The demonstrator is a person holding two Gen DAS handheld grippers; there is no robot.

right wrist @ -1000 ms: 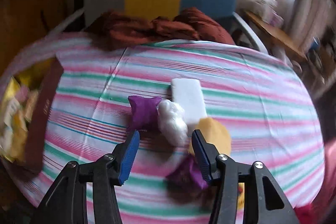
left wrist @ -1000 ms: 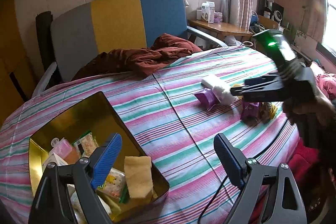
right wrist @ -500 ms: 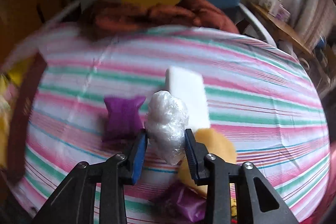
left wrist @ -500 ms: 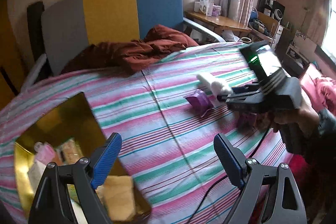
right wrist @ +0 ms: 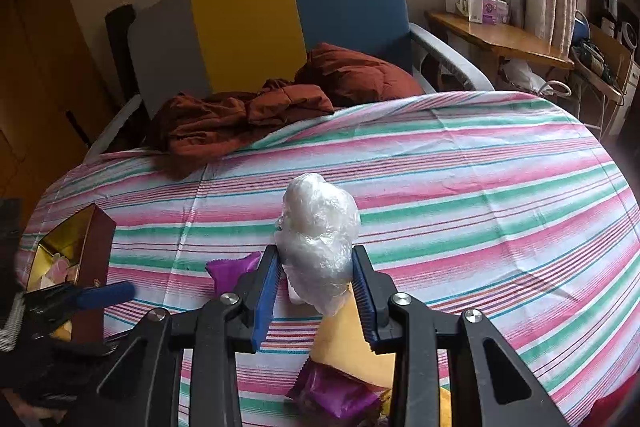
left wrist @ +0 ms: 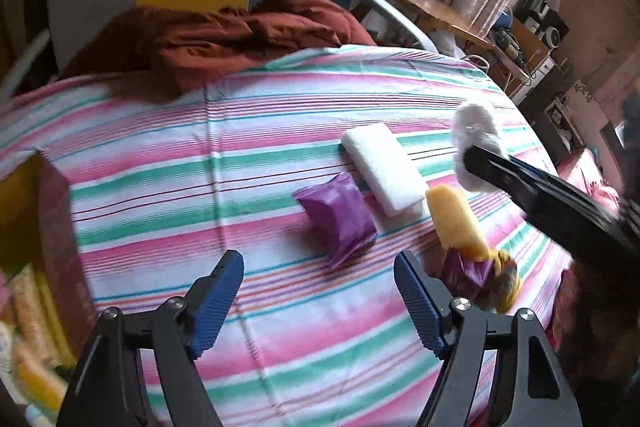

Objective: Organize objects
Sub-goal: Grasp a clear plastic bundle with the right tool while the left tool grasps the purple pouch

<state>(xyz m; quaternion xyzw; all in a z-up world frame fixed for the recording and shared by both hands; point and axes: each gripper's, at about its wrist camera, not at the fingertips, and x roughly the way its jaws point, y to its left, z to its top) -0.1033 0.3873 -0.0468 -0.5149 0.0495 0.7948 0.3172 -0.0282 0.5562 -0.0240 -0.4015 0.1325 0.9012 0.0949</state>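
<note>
Right gripper clamps plastic-wrapped white bundle, long axis along the fingers, free end away from camera. Left gripper jaws closing, nothing between them, above striped tablecloth.

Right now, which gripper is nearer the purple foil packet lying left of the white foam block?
Left. The left gripper, jaws closing with nothing between them, hovers just short of the purple foil packet. The right gripper is raised beyond it, gripping a clear plastic-wrapped bundle.

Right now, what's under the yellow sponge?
The yellow sponge leans on a purple packet, with a yellow wrapper beside it. How much more lies beneath is hidden. The white foam block sits next to it, apart, not under.
</note>
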